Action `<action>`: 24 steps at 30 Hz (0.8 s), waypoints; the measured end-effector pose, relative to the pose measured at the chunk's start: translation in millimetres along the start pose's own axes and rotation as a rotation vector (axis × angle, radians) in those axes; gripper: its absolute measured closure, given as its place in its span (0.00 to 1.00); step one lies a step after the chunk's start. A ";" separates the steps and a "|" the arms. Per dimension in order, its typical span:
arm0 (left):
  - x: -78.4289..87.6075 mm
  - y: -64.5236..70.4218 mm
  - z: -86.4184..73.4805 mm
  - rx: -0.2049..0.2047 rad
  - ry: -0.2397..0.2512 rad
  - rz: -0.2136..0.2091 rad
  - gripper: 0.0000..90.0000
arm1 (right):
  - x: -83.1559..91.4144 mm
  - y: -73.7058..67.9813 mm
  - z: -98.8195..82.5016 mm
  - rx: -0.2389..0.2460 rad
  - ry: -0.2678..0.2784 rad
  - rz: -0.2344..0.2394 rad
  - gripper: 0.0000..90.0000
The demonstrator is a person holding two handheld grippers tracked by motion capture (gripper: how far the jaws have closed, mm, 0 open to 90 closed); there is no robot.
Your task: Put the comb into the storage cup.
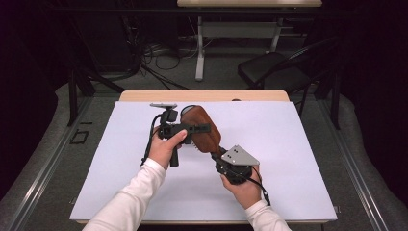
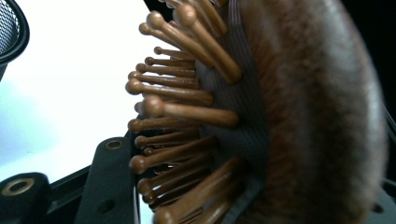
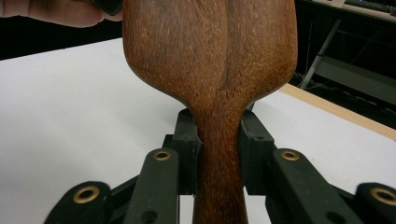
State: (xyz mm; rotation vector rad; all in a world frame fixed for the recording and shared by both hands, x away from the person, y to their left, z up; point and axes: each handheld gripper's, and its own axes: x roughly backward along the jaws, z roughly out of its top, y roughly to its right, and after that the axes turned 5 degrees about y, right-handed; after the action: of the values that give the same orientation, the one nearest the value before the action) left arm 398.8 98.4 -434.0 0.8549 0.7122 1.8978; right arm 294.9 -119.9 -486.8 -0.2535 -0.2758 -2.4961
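Wooden hairbrush (image 1: 202, 129) is held above the tabletop (image 1: 288, 144), long axis running handle-near to head-far. Right claw (image 3: 219, 140) clamps the handle; left claw (image 1: 204, 129) is closed across the head from the left — prob. pressing the bristles (image 2: 177, 112).

This looks like a lab or office test room; a white sheet (image 1: 288, 159) covers a wooden table (image 1: 204, 96). Beyond its far edge stand a black chair (image 1: 274, 67) and another desk (image 1: 240, 29); cables (image 1: 154, 57) sprawl over grey carpet.
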 end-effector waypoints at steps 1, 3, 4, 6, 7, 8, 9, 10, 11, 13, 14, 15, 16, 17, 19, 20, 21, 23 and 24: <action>0.0 0.0 0.0 0.000 0.000 0.000 0.54 | 0.1 0.1 0.0 -0.001 0.001 0.000 0.80; -0.2 0.1 -0.1 0.001 0.004 -0.003 0.54 | 0.2 0.0 0.0 -0.001 0.002 -0.001 0.80; -0.2 0.4 -0.2 0.003 0.006 -0.001 0.54 | 0.2 -0.1 0.1 -0.002 0.004 -0.003 0.80; -0.2 0.4 -0.2 0.004 0.007 0.000 0.54 | 0.1 -0.1 0.1 -0.003 0.005 -0.003 0.80; -0.3 0.4 -0.2 0.006 0.007 0.001 0.54 | 0.0 -0.1 0.2 -0.005 0.005 -0.004 0.80; -0.3 0.4 -0.1 0.007 0.005 0.004 0.54 | -0.1 0.1 0.2 -0.006 0.003 -0.004 0.80; -0.6 0.3 -0.2 0.010 0.006 0.004 0.54 | -0.1 0.1 0.2 -0.006 0.003 -0.004 0.80; -0.7 0.1 0.0 0.014 0.004 0.005 0.54 | -0.4 0.6 0.1 -0.007 0.002 -0.003 0.80; -0.8 0.0 0.0 0.016 0.003 0.007 0.55 | -0.4 0.6 0.1 -0.008 0.001 -0.003 0.80; -1.1 0.0 0.1 0.020 0.003 0.008 0.55 | -0.4 0.7 0.0 -0.009 0.000 -0.003 0.80; -1.5 -0.2 0.1 0.024 0.005 0.010 0.55 | -0.6 0.9 -0.1 -0.009 -0.002 -0.002 0.79; -1.7 -0.4 0.1 0.027 0.004 0.012 0.55 | -0.7 1.1 -0.2 -0.011 -0.002 -0.002 0.79; -2.3 -0.7 0.4 0.032 0.004 0.013 0.55 | -0.9 1.2 -0.4 -0.014 -0.001 -0.002 0.79; -2.3 -0.7 0.4 0.032 0.004 0.013 0.55 | -1.0 1.3 -0.6 -0.017 -0.002 -0.001 0.79; -2.7 -1.1 0.8 0.029 0.000 0.017 0.55 | -1.1 1.5 -0.7 -0.022 -0.001 -0.003 0.78; -2.8 -1.0 0.8 0.029 0.001 0.020 0.55 | -1.1 1.5 -0.7 -0.022 -0.001 -0.003 0.78; -2.8 -1.1 0.9 0.026 0.001 0.024 0.55 | -0.9 2.7 -0.3 -0.028 0.002 -0.002 0.76; -2.8 -1.7 1.3 0.025 0.003 0.030 0.55 | -0.6 4.1 0.0 -0.041 0.002 0.005 0.75; -3.1 -2.5 1.5 0.032 0.011 0.037 0.55 | -0.5 4.7 0.1 -0.046 0.003 0.007 0.75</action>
State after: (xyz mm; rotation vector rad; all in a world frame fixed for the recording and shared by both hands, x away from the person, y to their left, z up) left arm 402.3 96.8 -435.8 0.8842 0.7393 1.9300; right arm 298.1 -123.3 -486.2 -0.2693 -0.2157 -2.4975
